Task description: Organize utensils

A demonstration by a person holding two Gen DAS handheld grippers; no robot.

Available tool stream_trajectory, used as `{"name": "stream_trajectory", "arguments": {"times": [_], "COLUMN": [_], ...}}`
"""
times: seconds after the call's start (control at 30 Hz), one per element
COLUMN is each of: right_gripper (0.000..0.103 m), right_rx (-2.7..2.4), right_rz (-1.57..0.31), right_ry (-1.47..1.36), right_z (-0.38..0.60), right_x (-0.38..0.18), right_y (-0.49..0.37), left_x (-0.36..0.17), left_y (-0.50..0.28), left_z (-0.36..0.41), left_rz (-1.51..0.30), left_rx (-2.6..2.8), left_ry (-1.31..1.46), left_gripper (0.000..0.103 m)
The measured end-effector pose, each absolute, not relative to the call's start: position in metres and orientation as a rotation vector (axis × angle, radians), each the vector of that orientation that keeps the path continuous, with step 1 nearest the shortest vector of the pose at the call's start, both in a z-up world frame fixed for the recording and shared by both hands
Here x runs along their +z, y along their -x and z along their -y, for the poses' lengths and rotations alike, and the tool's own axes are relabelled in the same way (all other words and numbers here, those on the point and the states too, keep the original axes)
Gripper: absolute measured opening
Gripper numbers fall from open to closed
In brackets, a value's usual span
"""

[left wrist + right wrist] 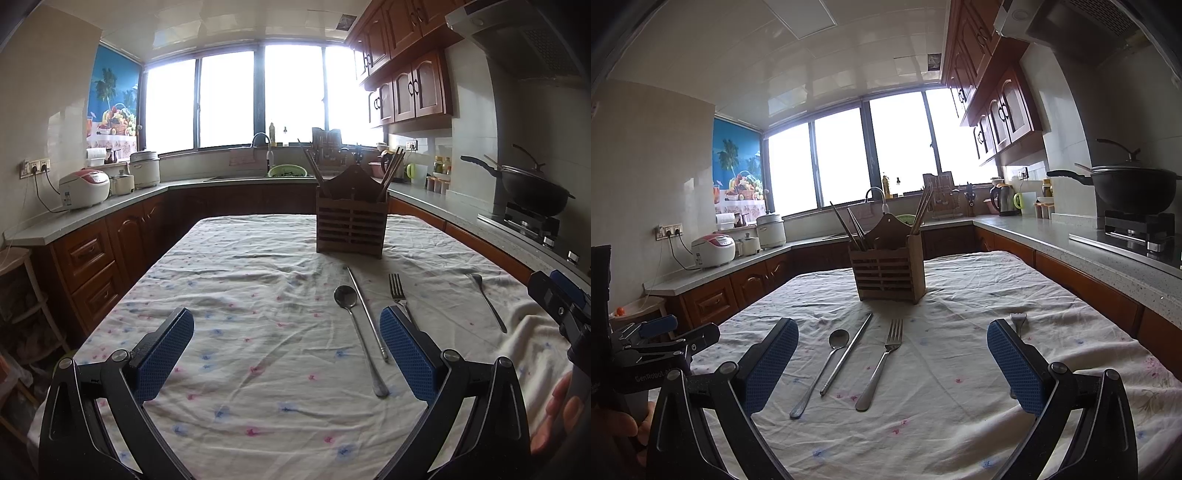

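Note:
A wooden utensil holder (350, 226) (887, 271) with chopsticks in it stands on the cloth-covered table (258, 295) (960, 406). In front of it lie a metal spoon (356, 325) (820, 369), a metal chopstick (366, 312) (846, 352), a fork (399, 293) (881, 363) and a second fork (487, 301) (1018, 320) further right. My left gripper (286, 360) is open and empty above the table, left of the spoon. My right gripper (892, 367) is open and empty, with the first fork between its fingers' lines of sight; its right finger (1015, 365) hides the second fork's handle.
Counters run around the table: rice cookers (86, 186) on the left, a sink and faucet (264, 147) at the back, a wok on the stove (532, 184) (1134, 184) on the right. The other gripper shows at each view's edge (561, 299) (653, 347).

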State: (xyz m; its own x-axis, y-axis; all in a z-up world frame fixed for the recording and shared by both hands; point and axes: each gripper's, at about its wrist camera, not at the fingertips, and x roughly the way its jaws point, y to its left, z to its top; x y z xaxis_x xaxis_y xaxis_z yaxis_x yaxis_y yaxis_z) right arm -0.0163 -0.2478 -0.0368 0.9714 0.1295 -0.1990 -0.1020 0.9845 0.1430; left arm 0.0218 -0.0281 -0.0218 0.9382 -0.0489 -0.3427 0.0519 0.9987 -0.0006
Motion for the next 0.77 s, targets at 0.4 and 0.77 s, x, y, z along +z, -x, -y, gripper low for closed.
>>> {"name": "stream_trajectory", "arguments": {"times": [0.4, 0.77], "right_gripper": [0.103, 0.103], "right_rx": [0.119, 0.103], "right_rz": [-0.212, -0.247], "right_ry": [-0.131, -0.132], "right_z": [0.247, 0.248], "right_x": [-0.036, -0.028], "right_y": [0.016, 0.006], "left_x": [-0.02, -0.009], "left_y": [-0.024, -0.033], "left_z": [0.026, 0.023], "left_rz": [-0.36, -0.376], "left_rx": [-0.058, -0.085], "left_ry": [0.001, 0.022], "left_gripper": [0.103, 0.103]}}
